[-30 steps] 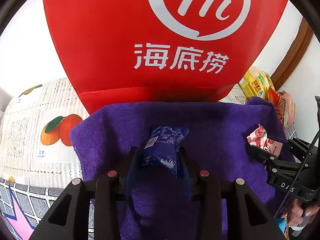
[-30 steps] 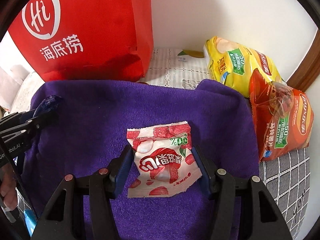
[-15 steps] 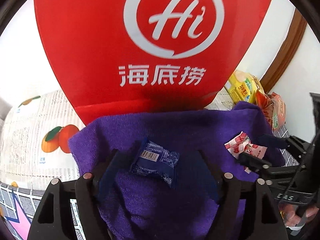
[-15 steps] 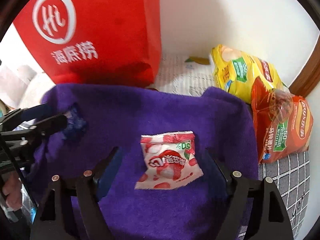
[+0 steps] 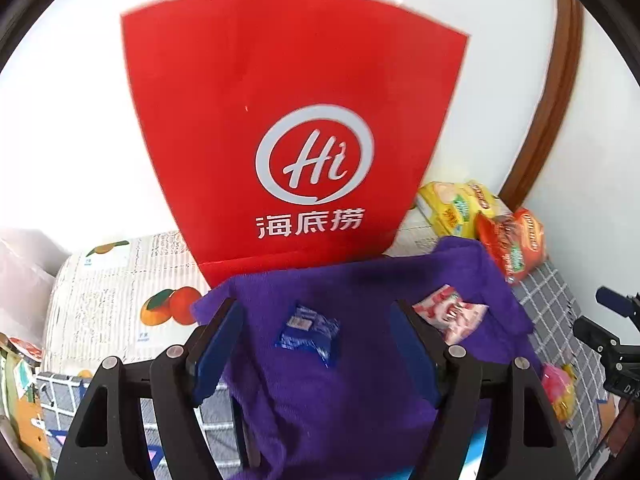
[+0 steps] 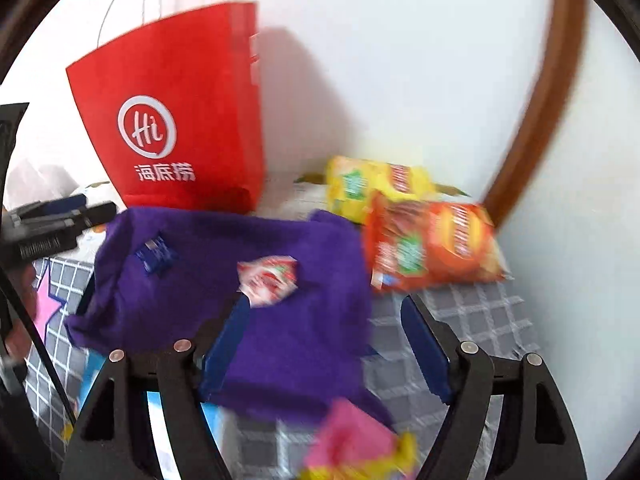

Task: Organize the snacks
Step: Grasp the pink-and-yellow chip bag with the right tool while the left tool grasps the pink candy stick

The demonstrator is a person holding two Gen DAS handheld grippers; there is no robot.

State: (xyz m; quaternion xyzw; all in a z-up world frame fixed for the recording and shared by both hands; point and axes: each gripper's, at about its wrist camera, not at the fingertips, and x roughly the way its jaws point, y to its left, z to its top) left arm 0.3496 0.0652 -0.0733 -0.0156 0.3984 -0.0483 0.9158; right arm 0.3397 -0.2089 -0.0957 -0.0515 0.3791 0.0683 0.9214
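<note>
Right gripper [image 6: 326, 344]: jaws closing, nothing between them. Purple towel [image 6: 224, 312] carries 1 red-white packet [image 6: 268, 280] and 1 blue packet [image 6: 157, 256]. Red bag [image 6: 176, 112] stands behind.

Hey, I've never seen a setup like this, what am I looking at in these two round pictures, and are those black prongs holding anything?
No robot here: a person carries a two-fingered hand-held gripper in each hand, with a fisheye camera on each looking along its fingers. One picture is from the left gripper, the other from the right gripper. Both look down at a purple towel on a patterned surface, in front of a red bag. On the towel lie a blue packet and a red-white packet. Two chip bags, yellow and orange, lie by the wall. Neither gripper holds anything; the right's jaws are closing slightly on nothing.
</note>
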